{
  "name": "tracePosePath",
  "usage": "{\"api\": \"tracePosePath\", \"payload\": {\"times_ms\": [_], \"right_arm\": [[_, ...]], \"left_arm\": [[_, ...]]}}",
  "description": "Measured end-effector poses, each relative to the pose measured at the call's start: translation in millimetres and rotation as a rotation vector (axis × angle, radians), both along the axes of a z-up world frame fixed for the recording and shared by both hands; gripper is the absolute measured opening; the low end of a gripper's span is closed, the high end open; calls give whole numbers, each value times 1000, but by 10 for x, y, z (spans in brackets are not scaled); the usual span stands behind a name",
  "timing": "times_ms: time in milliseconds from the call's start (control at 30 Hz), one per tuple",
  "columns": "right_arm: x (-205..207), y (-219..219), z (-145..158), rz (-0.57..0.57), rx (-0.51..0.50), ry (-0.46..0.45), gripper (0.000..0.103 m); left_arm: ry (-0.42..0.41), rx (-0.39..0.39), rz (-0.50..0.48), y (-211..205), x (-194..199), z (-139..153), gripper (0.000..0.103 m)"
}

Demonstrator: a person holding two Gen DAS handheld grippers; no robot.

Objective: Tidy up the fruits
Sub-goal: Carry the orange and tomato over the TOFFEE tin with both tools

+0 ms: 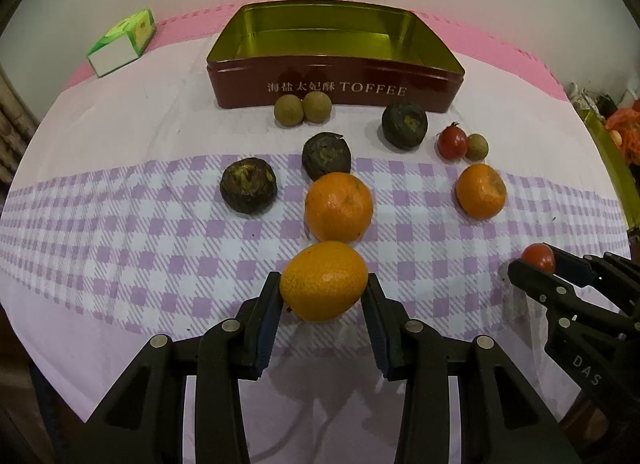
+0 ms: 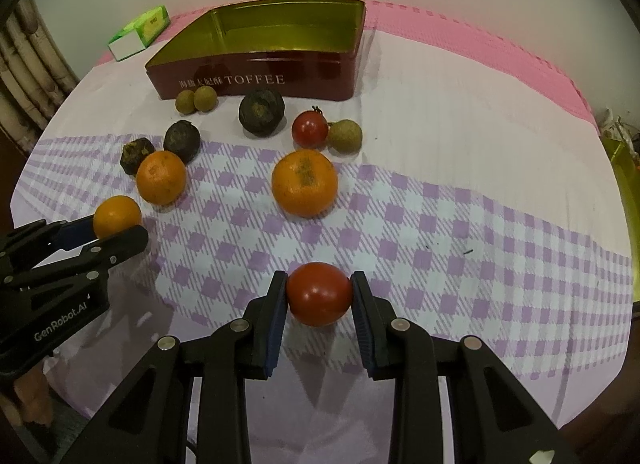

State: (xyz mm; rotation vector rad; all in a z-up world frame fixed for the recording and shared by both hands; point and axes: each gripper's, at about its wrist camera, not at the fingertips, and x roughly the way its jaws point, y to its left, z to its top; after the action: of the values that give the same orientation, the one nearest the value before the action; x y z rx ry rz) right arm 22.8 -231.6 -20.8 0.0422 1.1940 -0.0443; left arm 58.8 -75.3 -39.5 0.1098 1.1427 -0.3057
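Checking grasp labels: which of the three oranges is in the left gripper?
The nearest orange, clamped between the left gripper pads. The other two oranges lie free on the checked cloth farther back.

The right picture edge cuts off a gold-green tin (image 1: 612, 168) and orange clutter (image 1: 626, 132).

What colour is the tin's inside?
Gold-green inside the toffee tin, dark red outside; clearest in the left wrist view.
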Motion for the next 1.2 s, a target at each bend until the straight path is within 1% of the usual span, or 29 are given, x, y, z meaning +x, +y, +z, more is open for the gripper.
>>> {"api": "tracePosePath", "payload": {"times_ms": [167,400,733,933,1000,1200], "right_arm": [[18,18,55,4,9,-5,29],[113,85,148,20,17,-33,29],[252,143,188,43,17,-42,29],[350,150,274,51,11,-71,29],[391,148,301,55,6,-79,29],[552,149,396,67,4,-114,29]], "left_arm": [[-6,-10,-1,4,26,31,41],[-45,-17,-4,27,33,116,41],[-89,-33,19,144,230,277,41],[-113,-74,16,195,379,404,41],[-131,-85,10,227,333,370,41],[-161,-87,15,301,494,416,41]]}}
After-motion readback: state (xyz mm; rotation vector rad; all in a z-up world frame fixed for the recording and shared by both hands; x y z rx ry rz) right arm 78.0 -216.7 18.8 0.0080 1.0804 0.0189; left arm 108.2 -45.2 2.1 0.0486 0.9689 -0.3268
